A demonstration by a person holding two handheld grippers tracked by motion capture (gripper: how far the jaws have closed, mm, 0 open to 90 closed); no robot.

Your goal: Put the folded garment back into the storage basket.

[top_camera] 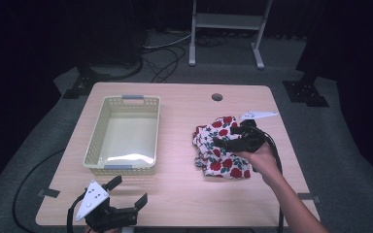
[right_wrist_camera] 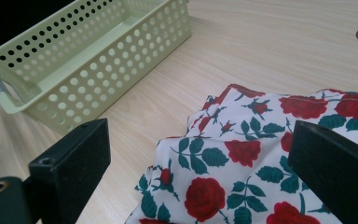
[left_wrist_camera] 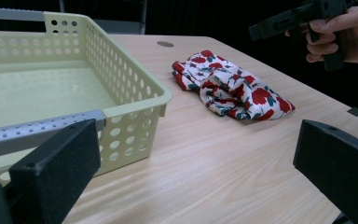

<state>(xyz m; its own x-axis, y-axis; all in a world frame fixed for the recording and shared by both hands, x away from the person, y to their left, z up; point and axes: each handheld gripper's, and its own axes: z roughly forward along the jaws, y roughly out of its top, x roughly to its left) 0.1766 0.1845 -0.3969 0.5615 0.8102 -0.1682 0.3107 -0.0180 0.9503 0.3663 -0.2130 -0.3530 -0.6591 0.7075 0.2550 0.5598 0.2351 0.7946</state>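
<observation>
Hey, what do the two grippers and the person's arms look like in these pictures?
Both are black handheld tools with two blocky, flat-faced jaws. The left gripper carries a pale grey three-cornered plate dotted with small marks, and a black cable loops from its side. The right gripper has a similar plate and a black cable trailing back along the forearm, which is bare, with no sleeve in sight.

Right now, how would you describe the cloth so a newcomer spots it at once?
Start at the wooden table: the pale green basket sits on its left half. Right of it lies the cloth, crumpled, white with red roses and green leaves, the one soft, patterned thing.
</observation>
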